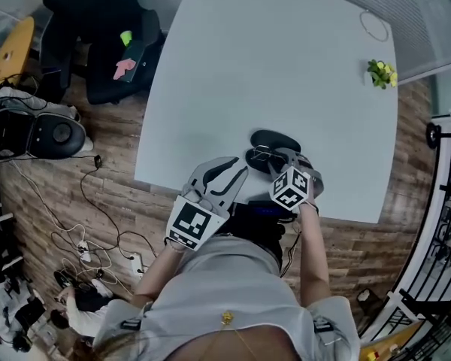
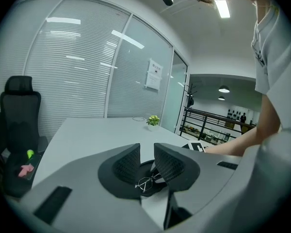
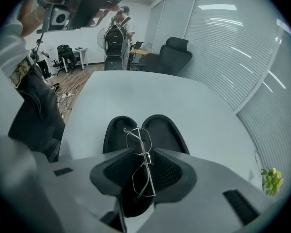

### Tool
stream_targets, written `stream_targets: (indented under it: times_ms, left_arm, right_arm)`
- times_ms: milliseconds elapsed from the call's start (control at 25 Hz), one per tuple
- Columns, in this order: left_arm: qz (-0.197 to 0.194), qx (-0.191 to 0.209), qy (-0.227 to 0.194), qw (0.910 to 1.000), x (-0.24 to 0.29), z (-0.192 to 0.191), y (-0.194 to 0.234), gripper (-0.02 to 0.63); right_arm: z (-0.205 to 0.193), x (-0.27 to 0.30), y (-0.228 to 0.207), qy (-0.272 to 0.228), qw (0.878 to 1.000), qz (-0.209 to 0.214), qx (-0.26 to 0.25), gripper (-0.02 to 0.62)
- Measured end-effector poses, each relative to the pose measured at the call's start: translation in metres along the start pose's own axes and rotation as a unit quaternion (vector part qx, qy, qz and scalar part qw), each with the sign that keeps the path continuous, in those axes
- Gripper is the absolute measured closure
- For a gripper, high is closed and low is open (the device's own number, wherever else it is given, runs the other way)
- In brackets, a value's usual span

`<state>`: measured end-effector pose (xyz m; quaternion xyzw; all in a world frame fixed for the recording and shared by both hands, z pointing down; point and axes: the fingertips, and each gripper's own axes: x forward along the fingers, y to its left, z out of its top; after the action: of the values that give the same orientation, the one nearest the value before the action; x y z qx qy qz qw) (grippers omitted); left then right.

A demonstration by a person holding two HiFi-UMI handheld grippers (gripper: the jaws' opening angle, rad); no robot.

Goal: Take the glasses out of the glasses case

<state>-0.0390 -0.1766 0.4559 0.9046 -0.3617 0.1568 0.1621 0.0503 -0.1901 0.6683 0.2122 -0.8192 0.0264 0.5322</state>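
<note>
Wire-thin glasses (image 3: 143,160), pinched by the right tongs (image 3: 145,152) just above the glasses case (image 3: 161,130), may twist loose; left tongs (image 2: 146,153) hang released.

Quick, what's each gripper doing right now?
Left gripper: open, nothing between its fingers.
Right gripper: closed on the thin wire-framed glasses.

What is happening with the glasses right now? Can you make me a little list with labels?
glasses: pinched near their middle, held over the case
glasses case: black, open, both halves lying on the table
right gripper: shut on the glasses
left gripper: jaws apart, nothing between them, pointing toward the case
table: white, mostly bare
plant: small, at the far corner of the table
</note>
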Motion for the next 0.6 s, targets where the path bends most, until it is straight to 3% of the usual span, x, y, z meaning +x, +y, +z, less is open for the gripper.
stream_targets:
  times_ms: [240, 600]
  left_arm:
    - [0.004, -0.004, 0.007, 1.0, 0.001, -0.003, 0.002, 0.502]
    - [-0.003, -0.004, 0.012, 0.9999, 0.004, -0.005, 0.001, 0.502]
  right_arm:
    - [-0.007, 0.02, 0.0, 0.023, 0.999, 0.035, -0.014, 0.448]
    - [-0.004, 0.024, 0.002, 0.011, 0.998, 0.065, -0.023, 0.484]
